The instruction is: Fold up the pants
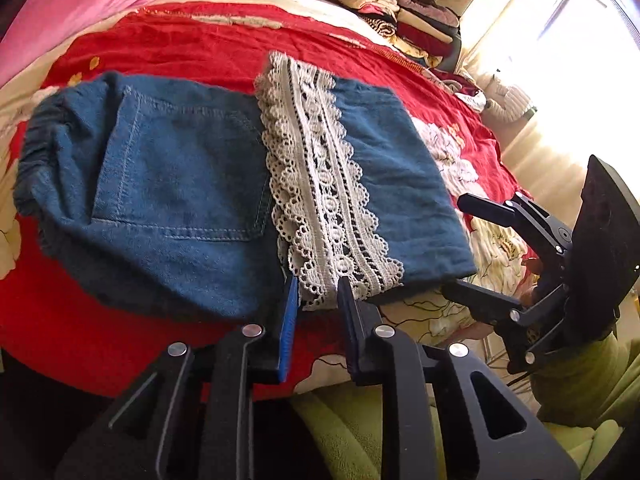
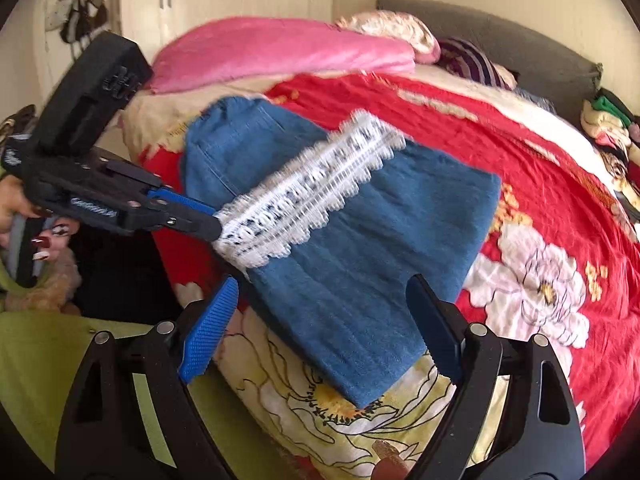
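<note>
No brand, label or writing can be read anywhere here; the raised markings on the black tongs are too blurred to make out.

The denim pants (image 1: 192, 184) lie folded on the red floral bedspread (image 1: 192, 44), elastic waistband towards the left in the left wrist view, back pocket facing up, with a band of white lace trim (image 1: 320, 184) running across them down to the near edge. The left gripper (image 1: 318, 300) has its narrowed jaws either side of the near end of that lace. In the right wrist view its tips meet the lace end and the trim bunches there, so it looks pinched on the lace, though the blur leaves the contact itself unclear.

The right gripper (image 2: 324, 312) stands wide open at the near hem of the pants (image 2: 360, 264). The denim corner lies between its blue ribbed pad (image 2: 208, 332) and the other finger, and neither pad presses on the cloth. In the left wrist view the same tongs reach in from the right edge, one finger above the hem corner and one at the bedspread.

A pink blanket (image 2: 280, 52) lies behind the pants, and a stack of folded clothes (image 1: 404, 20) sits at the far side of the bed. A hand (image 2: 44, 236) with painted nails holds the left tongs.
</note>
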{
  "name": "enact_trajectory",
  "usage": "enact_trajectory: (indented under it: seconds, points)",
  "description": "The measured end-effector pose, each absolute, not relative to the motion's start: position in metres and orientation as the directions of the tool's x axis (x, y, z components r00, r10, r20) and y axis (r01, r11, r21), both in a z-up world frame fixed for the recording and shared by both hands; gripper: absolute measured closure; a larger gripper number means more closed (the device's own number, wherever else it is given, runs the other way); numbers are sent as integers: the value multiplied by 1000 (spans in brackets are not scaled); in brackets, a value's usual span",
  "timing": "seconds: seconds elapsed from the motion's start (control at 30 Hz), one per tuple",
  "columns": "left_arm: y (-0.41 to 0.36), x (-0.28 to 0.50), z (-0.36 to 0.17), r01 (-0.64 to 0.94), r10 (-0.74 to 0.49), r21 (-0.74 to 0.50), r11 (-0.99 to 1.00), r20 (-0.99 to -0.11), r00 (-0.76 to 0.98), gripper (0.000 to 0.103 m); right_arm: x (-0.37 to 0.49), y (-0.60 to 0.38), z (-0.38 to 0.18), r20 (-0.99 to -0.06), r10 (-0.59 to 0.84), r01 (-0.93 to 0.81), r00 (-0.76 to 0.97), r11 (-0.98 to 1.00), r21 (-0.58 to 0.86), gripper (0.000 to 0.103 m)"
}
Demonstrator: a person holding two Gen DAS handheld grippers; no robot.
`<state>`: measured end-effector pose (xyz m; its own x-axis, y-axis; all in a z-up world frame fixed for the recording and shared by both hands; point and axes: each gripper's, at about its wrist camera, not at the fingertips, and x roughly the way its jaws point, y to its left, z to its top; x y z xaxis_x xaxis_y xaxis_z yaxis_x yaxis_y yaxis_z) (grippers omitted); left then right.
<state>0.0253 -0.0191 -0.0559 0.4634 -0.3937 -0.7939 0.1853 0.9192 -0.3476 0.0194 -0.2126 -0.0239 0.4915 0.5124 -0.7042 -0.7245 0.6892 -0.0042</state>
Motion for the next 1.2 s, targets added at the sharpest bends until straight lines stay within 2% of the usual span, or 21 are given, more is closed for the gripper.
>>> enact_trajectory:
  seconds: [0.07,0.1,0.13,0.17,0.3,0.37,0.43,0.5,0.6,0.7,0.77,0.87,0.93,1.03,1.1,1.2]
  points:
    - [-14,26,-57,171,-407,-371,913,-786,465,75,22,-213,-26,-708,516,-719,482,695,18,26]
    - [-10,26,-56,165,-412,-381,910,-780,471,58,22,-214,-25,-706,521,-719,480,694,23,26]
    - [-8,26,-54,159,-416,-390,907,-773,479,46,21,-214,-25,-704,520,-719,484,695,19,26]
    - [-7,26,-53,159,-421,-395,905,-769,482,46,21,-215,-24,-703,514,-717,491,697,10,26]
    - [-15,32,-58,170,-445,-415,894,-770,458,46,24,-218,-24,-700,510,-705,499,709,15,26]
    - [-19,38,-63,162,-449,-424,891,-771,451,51,25,-217,-24,-699,515,-710,496,704,15,26]
    - [-21,44,-66,158,-460,-439,884,-766,448,73,27,-216,-28,-708,505,-711,493,703,6,26]
    - [-22,46,-68,166,-483,-460,872,-752,449,81,31,-216,-35,-731,474,-697,490,717,-3,26]
    - [-10,45,-73,141,-538,-536,832,-719,440,86,40,-215,-47,-773,434,-675,463,737,9,26]
    - [-13,33,-62,173,-537,-520,837,-717,443,86,34,-214,-43,-768,449,-696,457,718,6,28]
    - [-19,25,-50,210,-501,-459,863,-728,468,86,27,-212,-35,-753,470,-720,460,694,-7,29]
    - [-17,29,-55,176,-420,-385,906,-769,481,82,26,-211,-34,-756,462,-723,465,690,-23,29]
    - [-14,33,-65,158,-438,-414,896,-777,453,76,31,-211,-40,-779,434,-707,452,707,-17,29]
    - [-10,34,-68,150,-444,-424,893,-776,448,72,30,-213,-35,-763,450,-704,464,710,-10,29]
    - [-12,34,-68,150,-438,-418,896,-778,450,71,29,-215,-28,-736,485,-711,472,703,7,29]
    - [-13,35,-68,154,-431,-408,900,-782,450,69,34,-215,-32,-745,485,-702,458,712,32,29]
